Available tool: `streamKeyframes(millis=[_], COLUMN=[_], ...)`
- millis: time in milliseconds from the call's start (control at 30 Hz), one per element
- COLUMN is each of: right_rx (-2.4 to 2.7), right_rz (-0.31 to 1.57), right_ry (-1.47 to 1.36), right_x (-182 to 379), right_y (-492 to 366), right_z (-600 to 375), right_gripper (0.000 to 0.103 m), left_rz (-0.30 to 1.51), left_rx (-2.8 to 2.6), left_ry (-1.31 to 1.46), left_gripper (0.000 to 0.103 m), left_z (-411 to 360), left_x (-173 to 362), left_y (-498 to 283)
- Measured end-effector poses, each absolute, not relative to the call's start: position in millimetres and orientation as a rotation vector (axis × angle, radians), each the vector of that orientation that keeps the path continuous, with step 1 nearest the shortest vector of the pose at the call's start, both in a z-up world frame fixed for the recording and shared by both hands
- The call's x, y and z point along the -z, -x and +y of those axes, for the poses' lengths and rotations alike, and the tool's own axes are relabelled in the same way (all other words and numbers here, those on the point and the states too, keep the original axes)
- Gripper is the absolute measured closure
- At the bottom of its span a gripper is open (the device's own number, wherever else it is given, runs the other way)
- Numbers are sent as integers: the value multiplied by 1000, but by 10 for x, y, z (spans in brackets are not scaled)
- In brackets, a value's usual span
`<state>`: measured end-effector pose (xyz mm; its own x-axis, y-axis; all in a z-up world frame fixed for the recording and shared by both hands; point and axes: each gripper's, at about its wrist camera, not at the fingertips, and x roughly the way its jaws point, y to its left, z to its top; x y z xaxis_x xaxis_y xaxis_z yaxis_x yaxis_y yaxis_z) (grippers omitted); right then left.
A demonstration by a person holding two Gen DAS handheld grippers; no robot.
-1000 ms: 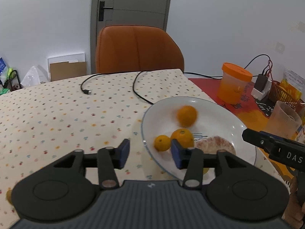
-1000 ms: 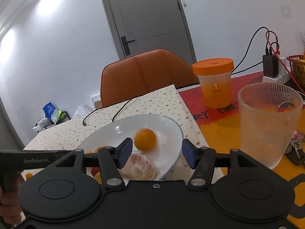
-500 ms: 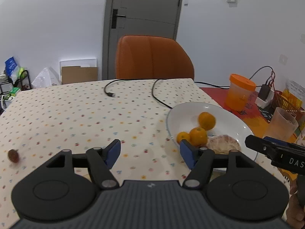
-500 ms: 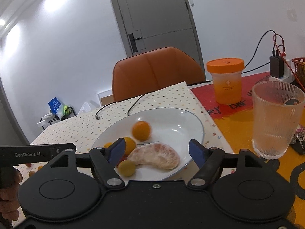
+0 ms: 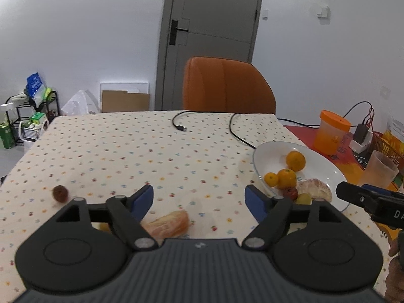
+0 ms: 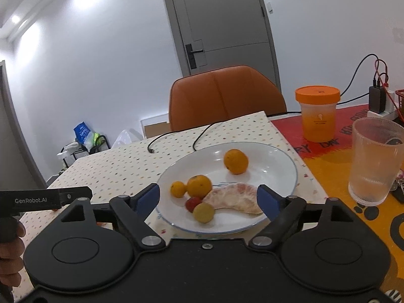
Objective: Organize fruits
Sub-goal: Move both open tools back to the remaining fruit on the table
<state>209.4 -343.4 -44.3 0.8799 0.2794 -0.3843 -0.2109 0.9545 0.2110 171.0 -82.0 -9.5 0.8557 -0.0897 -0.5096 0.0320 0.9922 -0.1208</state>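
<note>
Plainly, both my left gripper (image 5: 199, 200) and right gripper (image 6: 209, 199) hung wide open and empty, the left poised over the stray pomelo segment (image 5: 168, 224) bound for the plate (image 5: 267, 151).

Glossy white plate (image 6: 277, 156) (glazed); ribbed frosted cup (image 6: 373, 161).

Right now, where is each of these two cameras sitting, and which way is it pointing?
Left wrist: rides on the left gripper, looking across the dotted tablecloth toward the orange chair; its open blue-tipped jaws show, a peeled segment below them.
Right wrist: rides on the right gripper, looking at the white plate of fruit; its open jaws and the person's left hand show.
Shared: plate, chair, orange-lidded jar, each other's gripper.
</note>
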Motion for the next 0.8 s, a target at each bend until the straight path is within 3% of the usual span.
streamKeyframes(millis=[333, 533, 800], right_rx=[-281, -292, -330], right_rz=[445, 464, 493], right_ry=[-156, -162, -135], right_x=[425, 451, 504], right_y=[-2027, -2024, -2037], right_z=[-3174, -2993, -2710], right_gripper=[0, 0, 0], left_rz=[550, 542, 545], left_rx=[-13, -66, -119], left_ry=[134, 150, 183], left_gripper=[21, 15, 14], left_z=[-426, -159, 125], left_x=[108, 105, 142], left_y=[-1551, -1463, -1413])
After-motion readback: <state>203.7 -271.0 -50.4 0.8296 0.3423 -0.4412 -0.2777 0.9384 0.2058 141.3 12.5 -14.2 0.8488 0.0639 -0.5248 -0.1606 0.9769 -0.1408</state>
